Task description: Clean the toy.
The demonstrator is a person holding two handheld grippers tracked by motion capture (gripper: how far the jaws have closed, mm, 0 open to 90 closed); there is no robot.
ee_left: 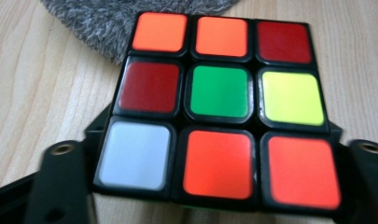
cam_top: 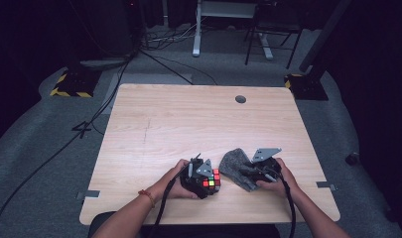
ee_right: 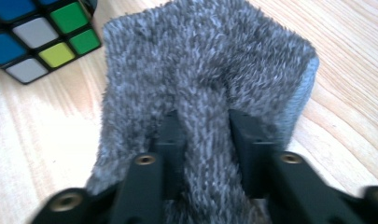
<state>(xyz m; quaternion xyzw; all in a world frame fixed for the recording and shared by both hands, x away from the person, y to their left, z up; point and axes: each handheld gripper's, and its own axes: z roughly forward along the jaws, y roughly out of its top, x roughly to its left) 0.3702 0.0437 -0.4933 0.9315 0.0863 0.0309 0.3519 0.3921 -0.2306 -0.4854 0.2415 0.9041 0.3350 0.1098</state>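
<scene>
Your jaws clamp the Rubik's cube [ee_left: 219, 109] in the left gripper [cam_top: 204, 179] and the grey fuzzy cloth [ee_right: 210, 93] in the right gripper [cam_top: 260, 171], near the table's [cam_top: 188, 119] front edge; wiping hard could twist the cube loose.

Puzzle cube [ee_left: 219, 109]: black frame w/ colour squares, green one in the middle of the near face, orange, red, yellow & white round it. It sits near the front edge of the table, a bit left of centre. Grey fluffy cloth [ee_right: 210, 79] lies just to its right, bunched up in a fold.
</scene>
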